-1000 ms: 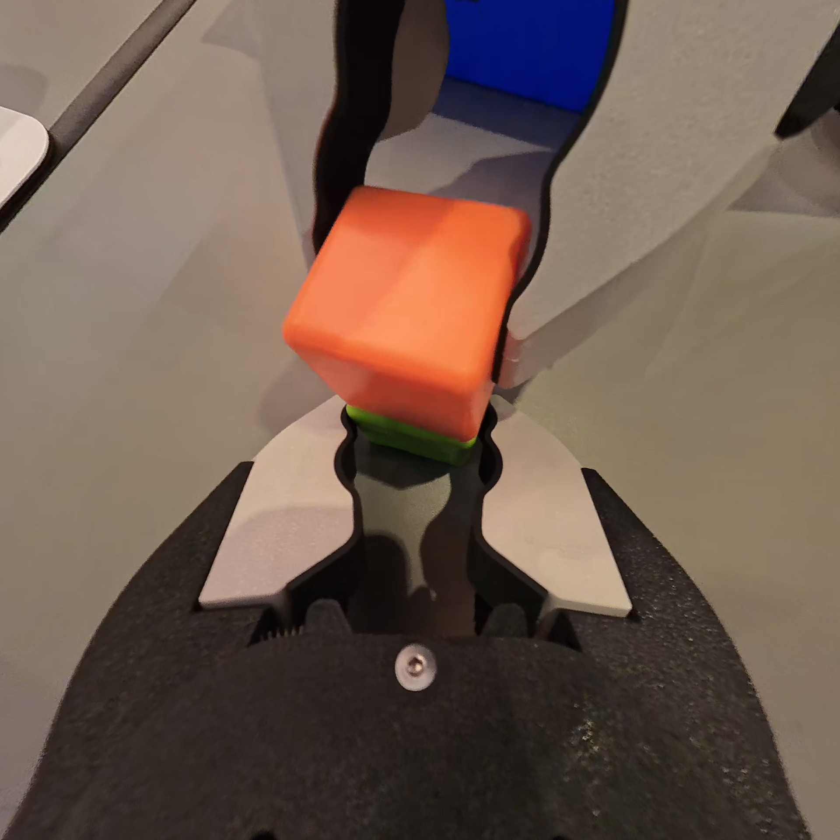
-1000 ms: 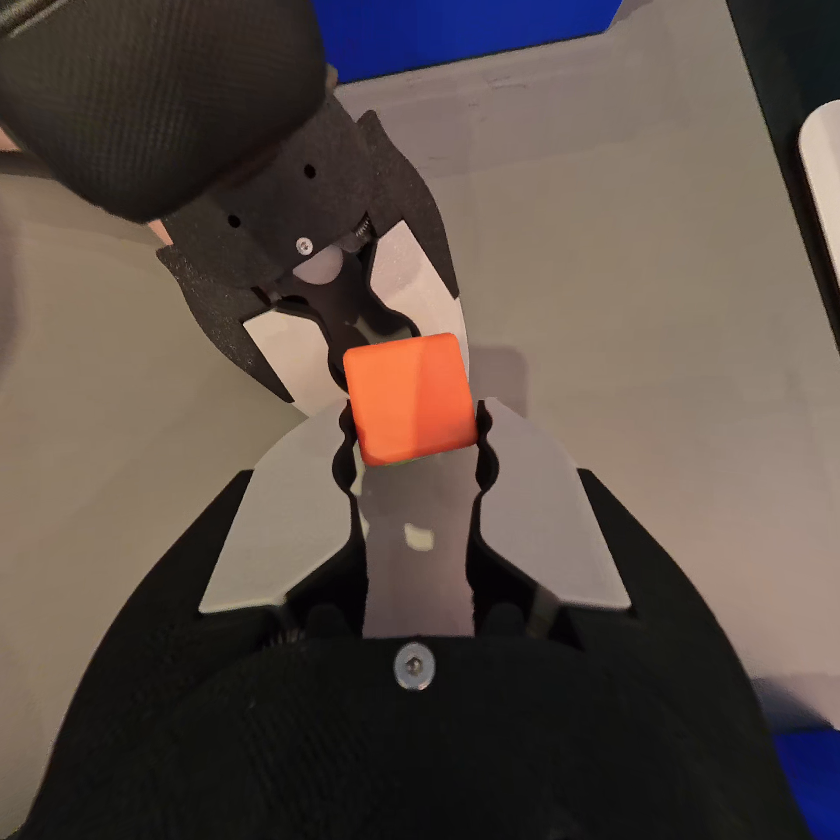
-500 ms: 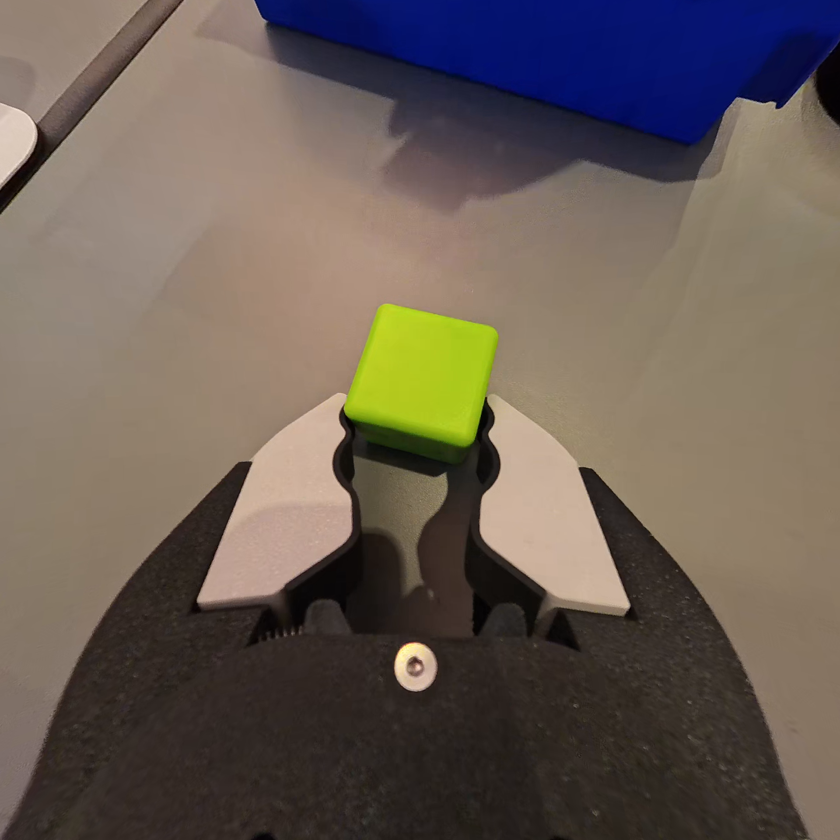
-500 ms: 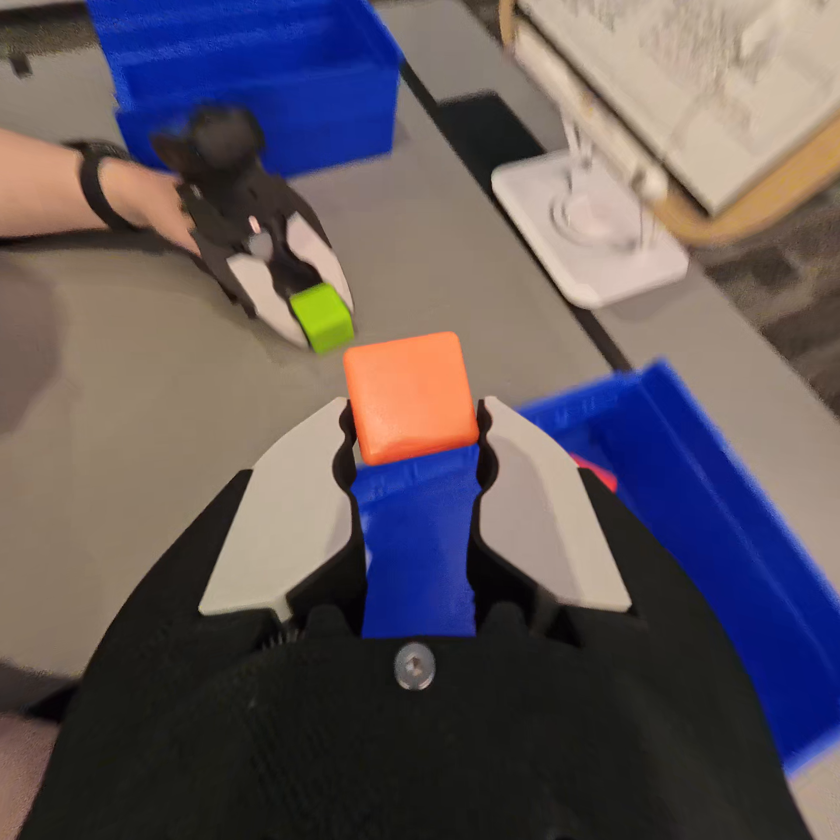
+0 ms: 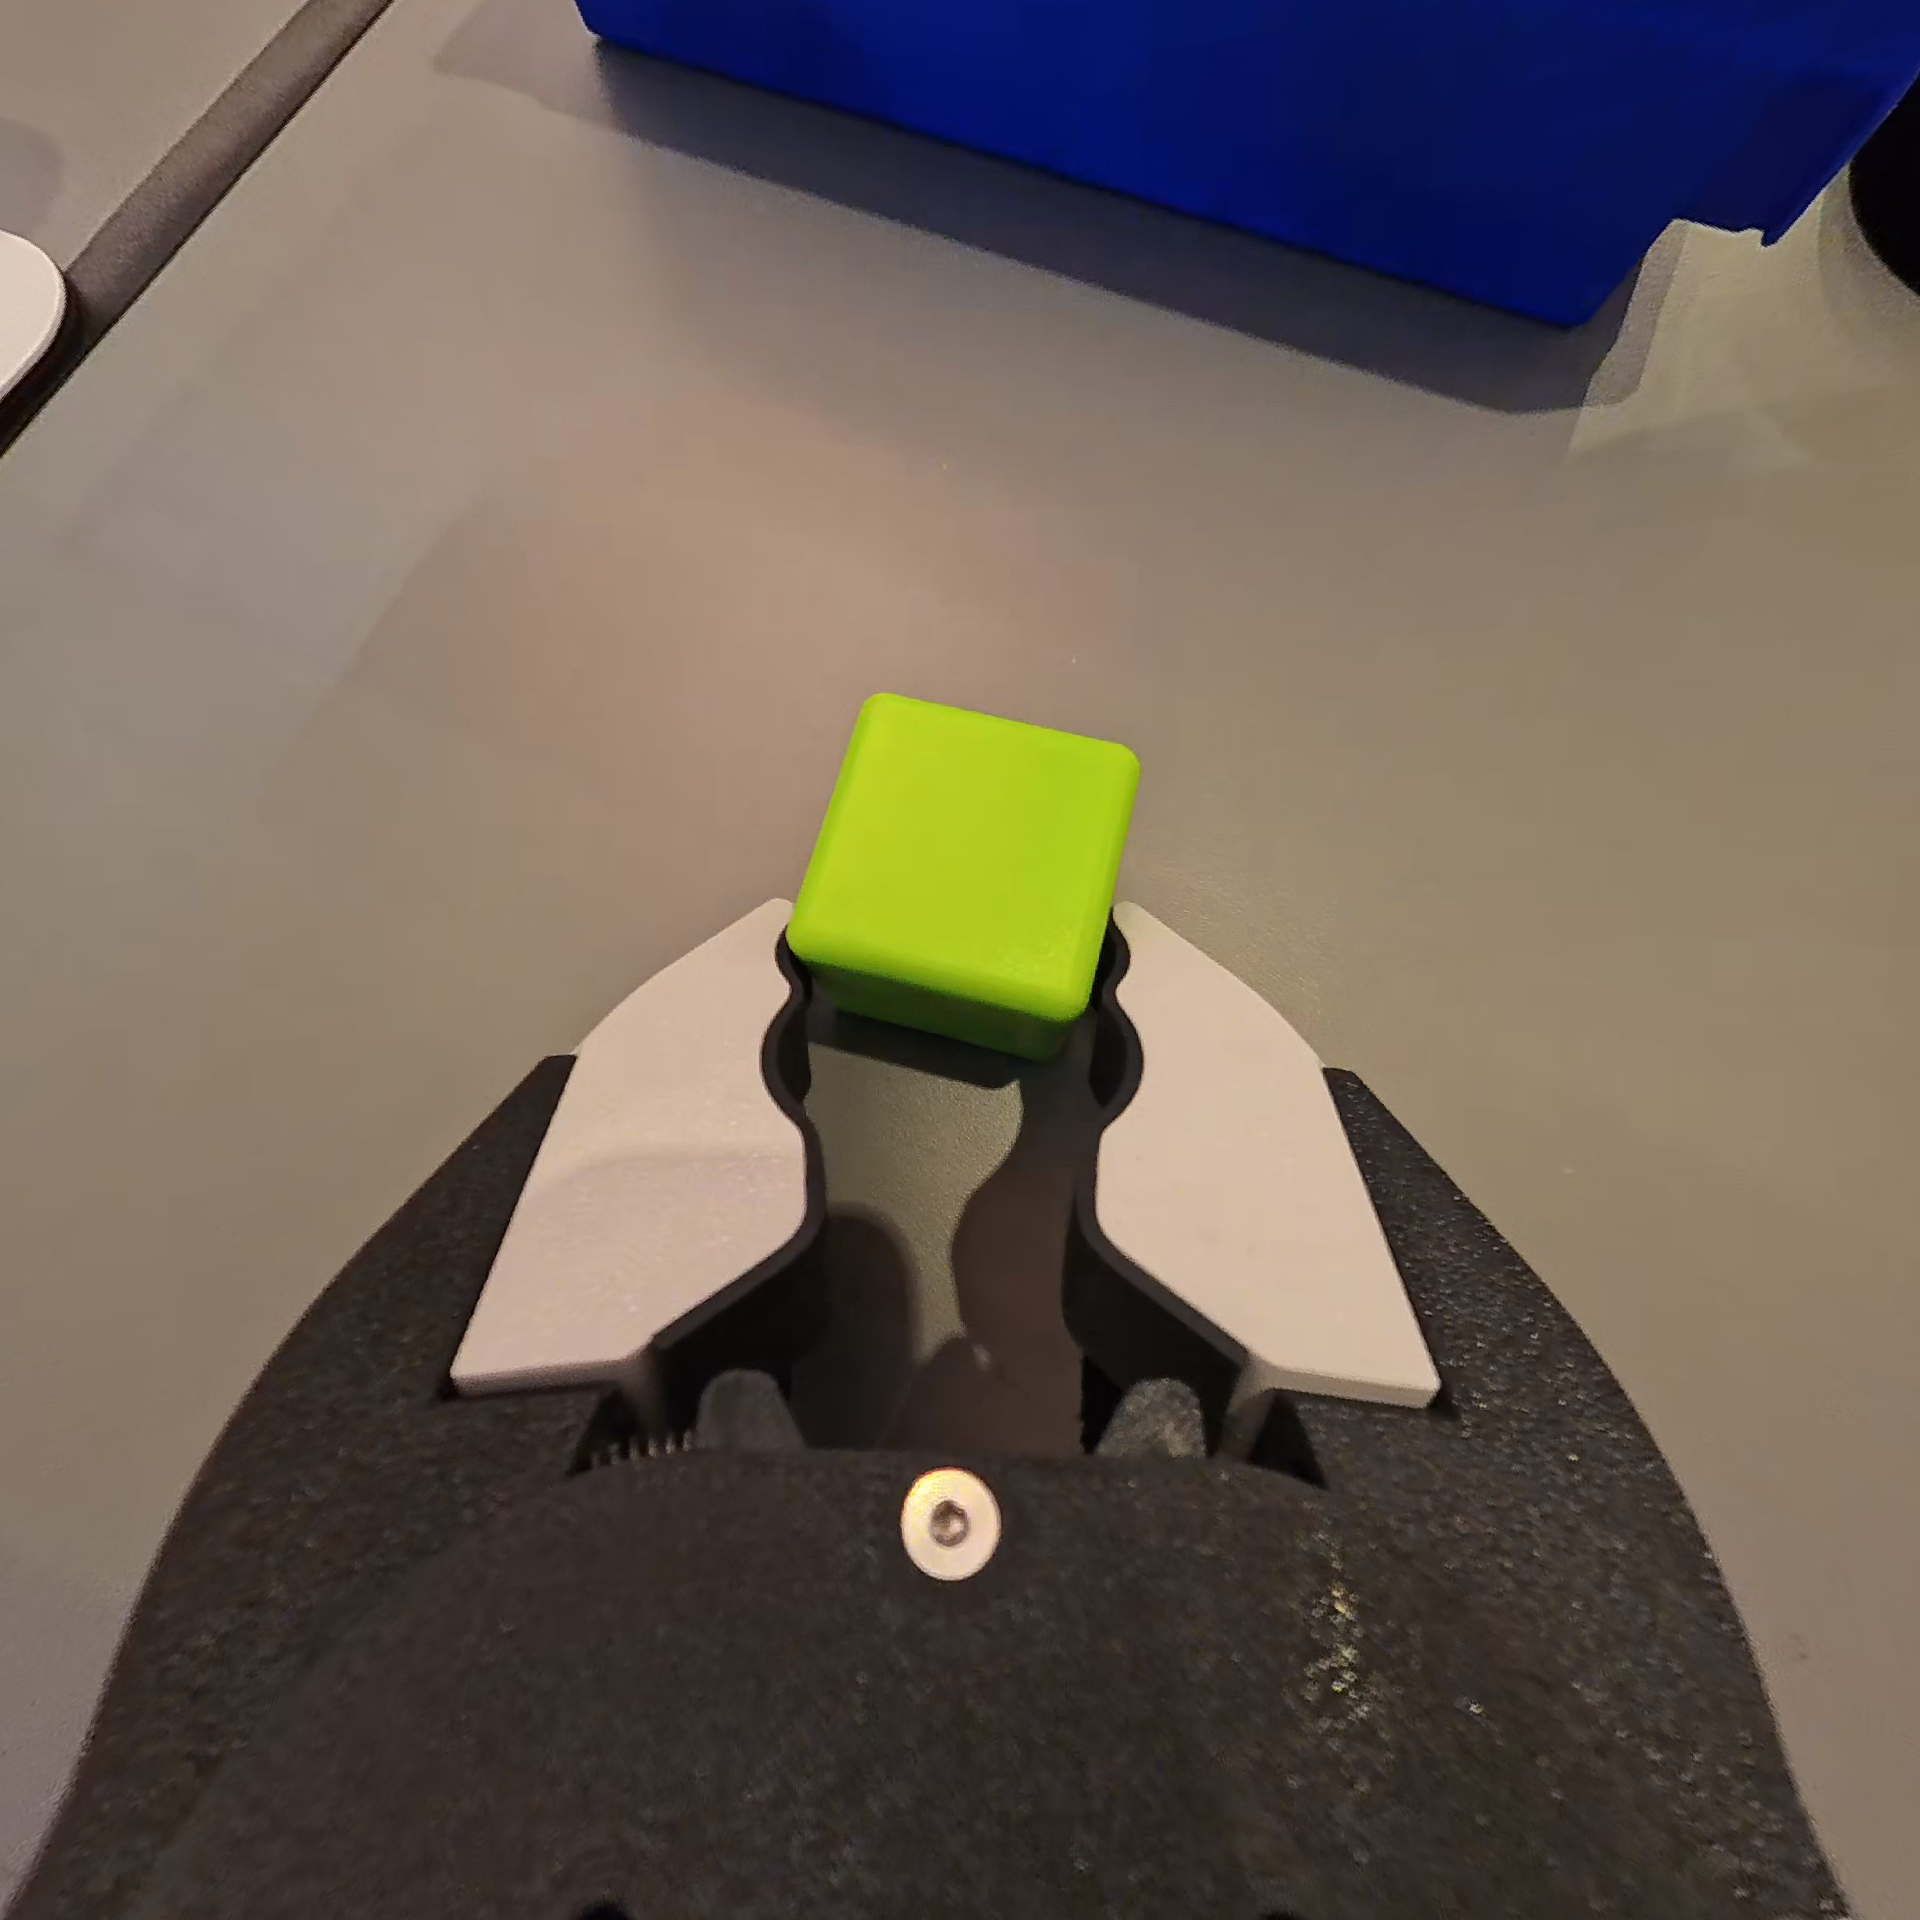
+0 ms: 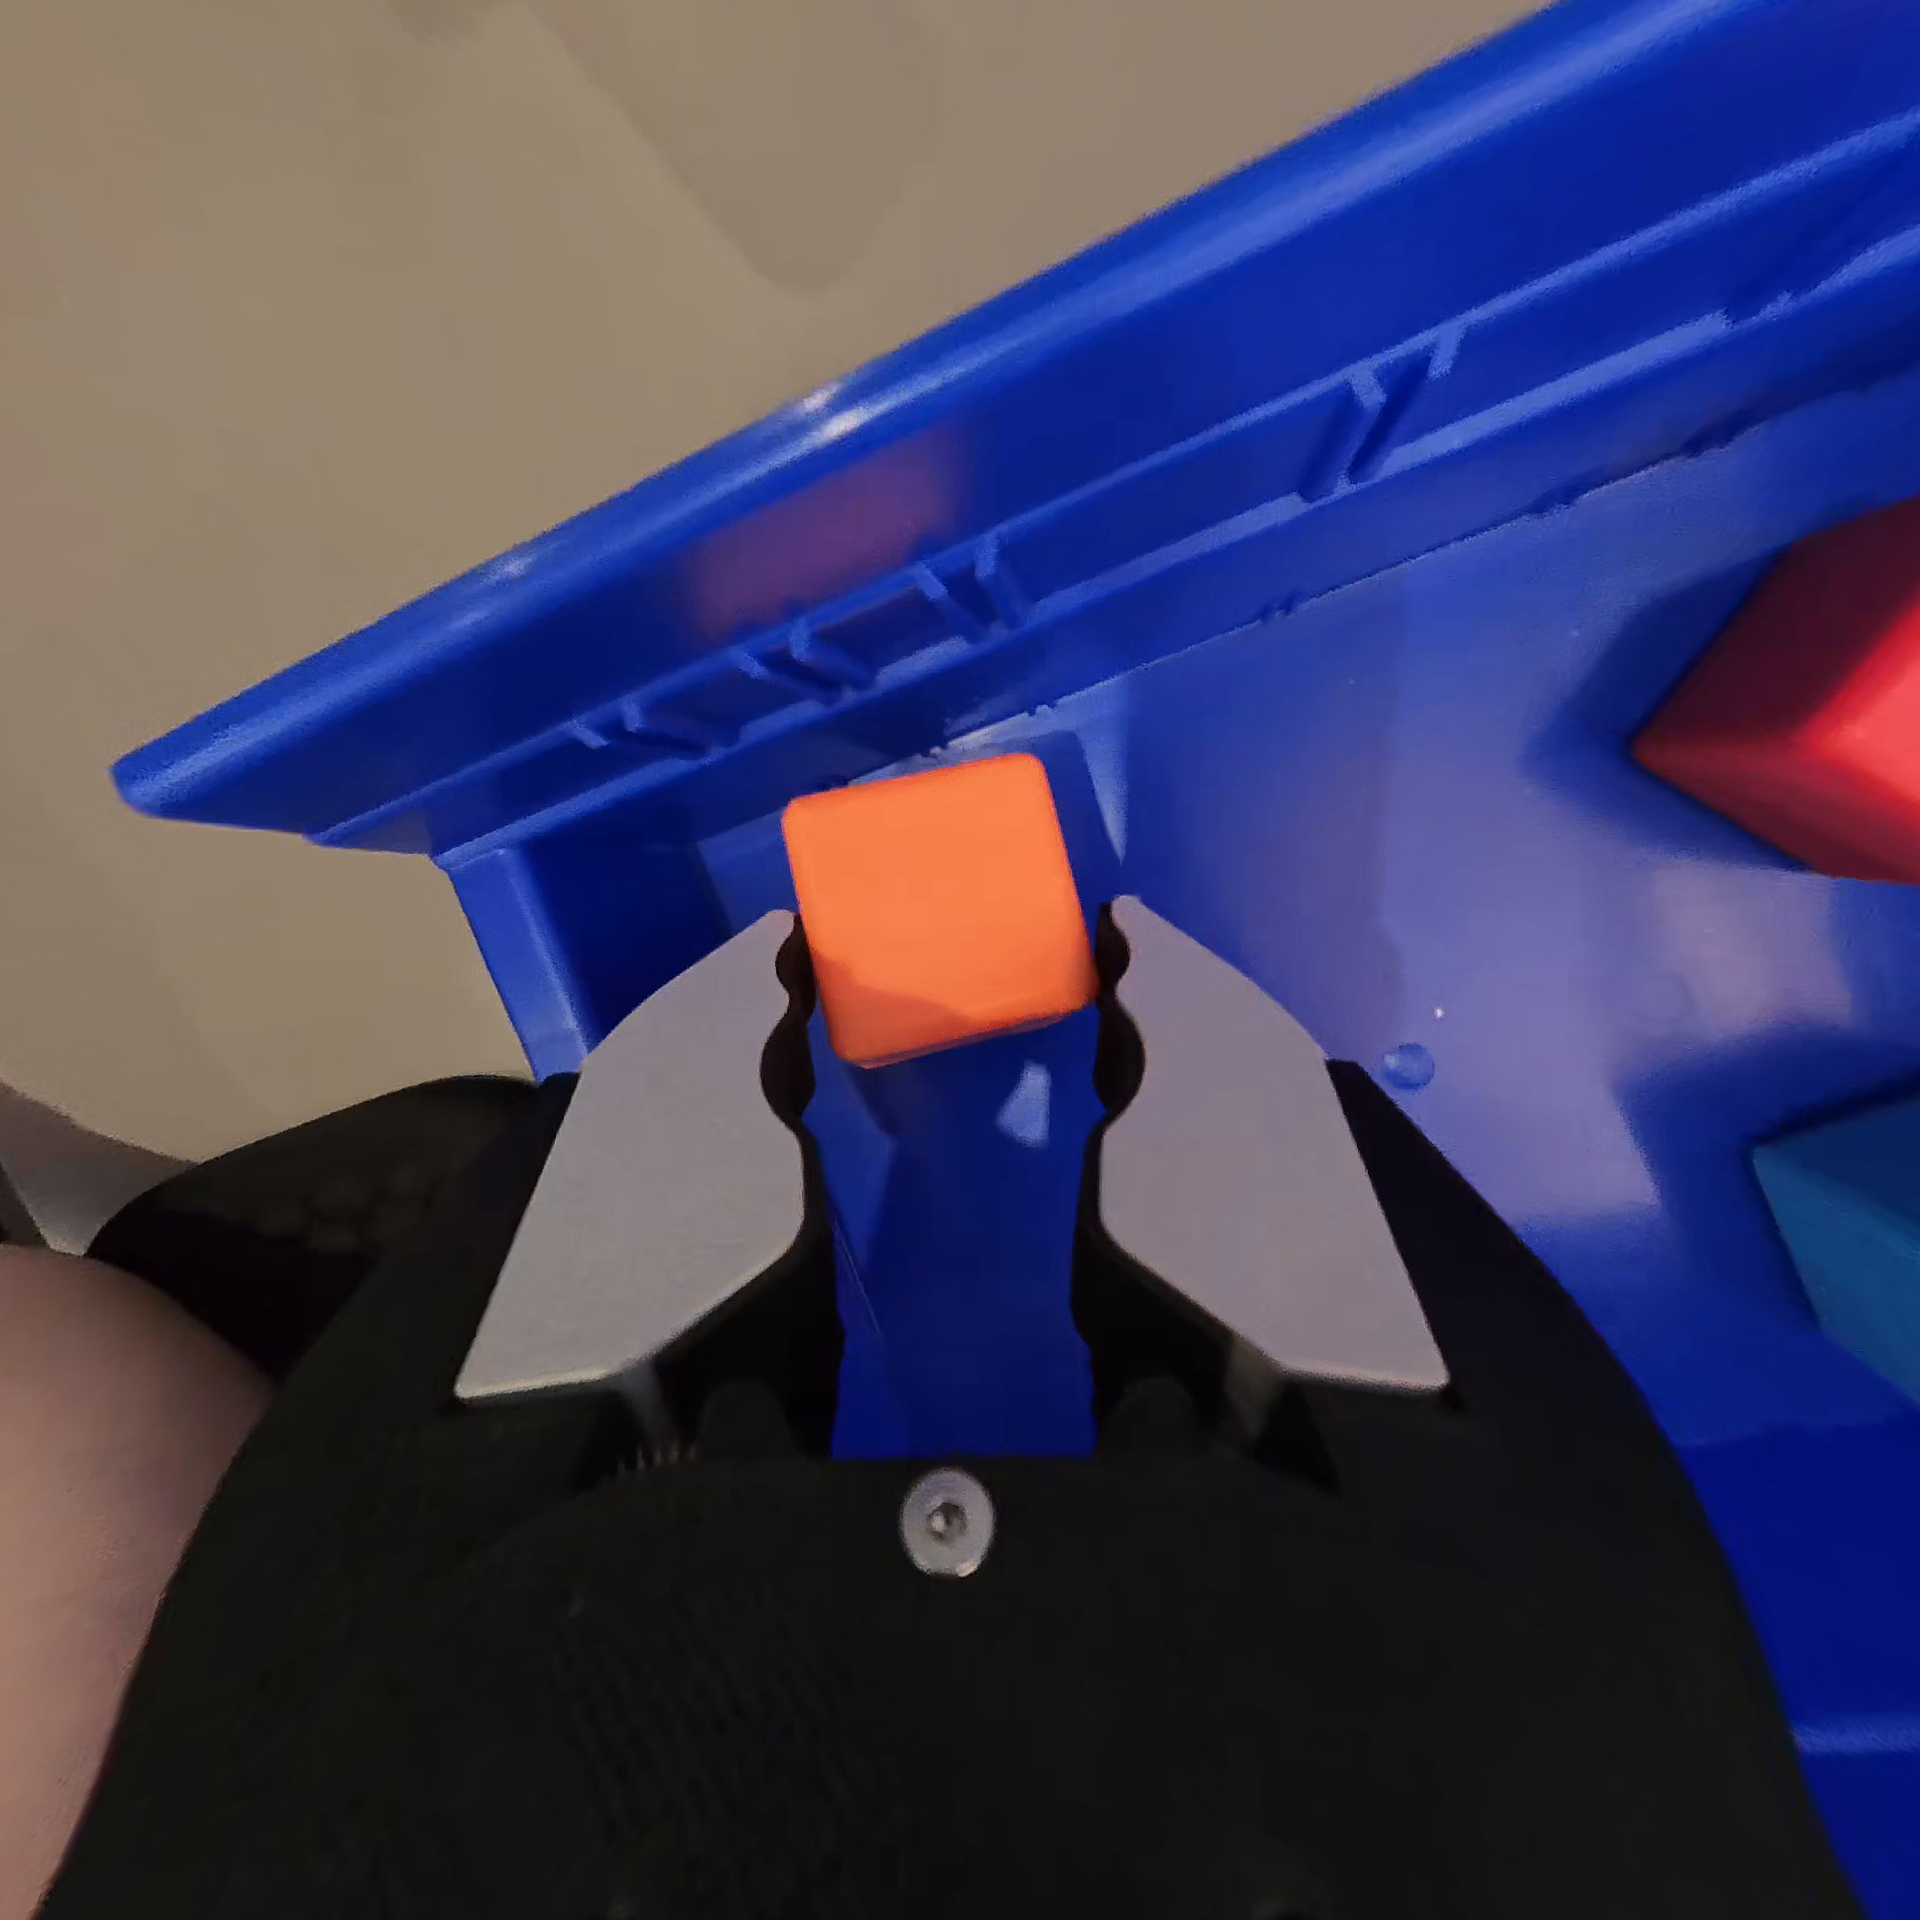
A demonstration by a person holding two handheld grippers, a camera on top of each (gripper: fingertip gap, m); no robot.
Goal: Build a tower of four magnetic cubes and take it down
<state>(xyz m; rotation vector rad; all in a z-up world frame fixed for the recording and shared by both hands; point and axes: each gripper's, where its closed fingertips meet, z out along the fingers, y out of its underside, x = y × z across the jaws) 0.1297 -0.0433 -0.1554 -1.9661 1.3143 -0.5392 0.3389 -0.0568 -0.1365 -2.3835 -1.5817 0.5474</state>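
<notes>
My left gripper (image 5: 951, 961) is shut on a green cube (image 5: 961, 868) that rests on or just above the grey table (image 5: 520, 582). My right gripper (image 6: 940, 966) is shut on an orange cube (image 6: 935, 904) and holds it inside a blue bin (image 6: 1351, 436), near the bin's corner. A red cube (image 6: 1808, 758) and a teal-blue cube (image 6: 1849, 1236) lie in the same bin at the right edge of the right wrist view.
A second blue bin (image 5: 1247, 114) stands on the table beyond the green cube in the left wrist view. A dark seam (image 5: 197, 156) marks the table's edge at upper left, with a white object (image 5: 26, 301) beyond it. A person's arm (image 6: 94, 1475) shows at lower left. The tips of one gripper are about 20 centimeters away from the tips of the other.
My right gripper lifted the orange cube off the green cube and carried it away to the right, down into the blue bin. My left gripper stays shut on the green cube.
</notes>
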